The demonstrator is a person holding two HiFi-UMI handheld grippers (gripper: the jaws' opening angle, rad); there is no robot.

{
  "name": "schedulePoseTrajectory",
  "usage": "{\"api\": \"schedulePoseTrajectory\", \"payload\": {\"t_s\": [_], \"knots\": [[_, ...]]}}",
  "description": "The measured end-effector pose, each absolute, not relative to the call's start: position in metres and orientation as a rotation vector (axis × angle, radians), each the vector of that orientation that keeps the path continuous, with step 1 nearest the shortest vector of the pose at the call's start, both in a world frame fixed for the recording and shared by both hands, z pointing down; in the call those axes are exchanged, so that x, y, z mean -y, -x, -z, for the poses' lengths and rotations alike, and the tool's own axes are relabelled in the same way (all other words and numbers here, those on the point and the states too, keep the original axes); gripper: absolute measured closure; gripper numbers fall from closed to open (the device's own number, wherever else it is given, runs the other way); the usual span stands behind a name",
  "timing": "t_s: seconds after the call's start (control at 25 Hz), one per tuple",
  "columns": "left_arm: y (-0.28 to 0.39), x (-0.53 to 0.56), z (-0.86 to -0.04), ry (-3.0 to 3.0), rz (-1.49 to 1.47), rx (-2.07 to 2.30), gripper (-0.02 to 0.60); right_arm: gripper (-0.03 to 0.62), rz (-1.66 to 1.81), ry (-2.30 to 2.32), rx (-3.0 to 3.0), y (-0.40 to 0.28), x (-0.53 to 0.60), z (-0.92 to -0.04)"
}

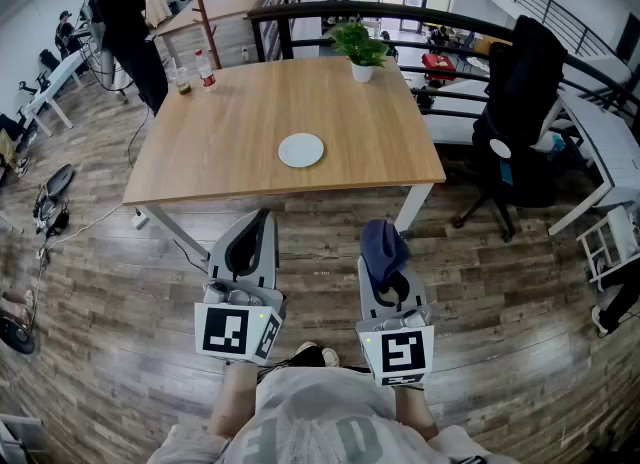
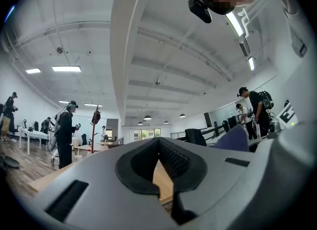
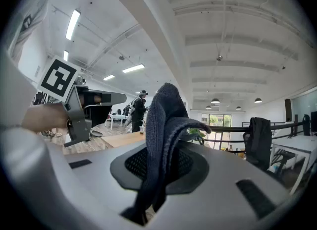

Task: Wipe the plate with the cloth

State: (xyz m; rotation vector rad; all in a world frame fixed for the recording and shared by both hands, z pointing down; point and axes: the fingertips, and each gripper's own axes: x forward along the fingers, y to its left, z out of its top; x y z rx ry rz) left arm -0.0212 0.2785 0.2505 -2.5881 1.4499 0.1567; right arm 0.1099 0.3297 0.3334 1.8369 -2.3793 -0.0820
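Left gripper: the left gripper is held with its jaws brought fully together, and nothing is clamped between them; in the left gripper view only a sliver of pale wood is seen through the notch in the black pads.
Right gripper: the right gripper is closed on the dark blue-grey knitted cloth; in the right gripper view the cloth is pinched between the pads, with one fold standing up above the jaws and flopped forward, and a tail hanging below them.
Pairing: the two grippers are held side by side, near each other, over the wood-plank floor; the left gripper's marker cube is seen to the left of the right gripper.
Plate: the small round white plate is laid flat ahead of both grippers, well apart from them, nearer the left gripper's line than the right's; it is not touched by either gripper or by the cloth.
Table: the plate is carried by the light wooden table with white legs, whose near edge is just ahead of the jaw tips.
Far side: beyond the plate, a small green plant in a white pot is set at the far edge, ahead of the right gripper; a red-labelled bottle and a glass are placed at the far left corner.
Surroundings: a black office chair is seen to the right of the right gripper, and a person in dark clothes is seen far ahead to the left.
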Motion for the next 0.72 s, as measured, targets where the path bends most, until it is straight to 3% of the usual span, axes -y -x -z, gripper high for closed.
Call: {"api": "schedulePoseTrajectory", "payload": {"t_s": [0.4,0.72], "knots": [[0.04,-0.262,-0.257,2.613,-0.239,-1.492,0.574,0.537,0.162,-1.801,2.289,-0.103,-0.322,-0.336],[0.049,-0.265,-0.268,2.563,-0.131,-1.498,0.574,0.537,0.135,-1.718,2.367,-0.081,-0.312,-0.354]]}}
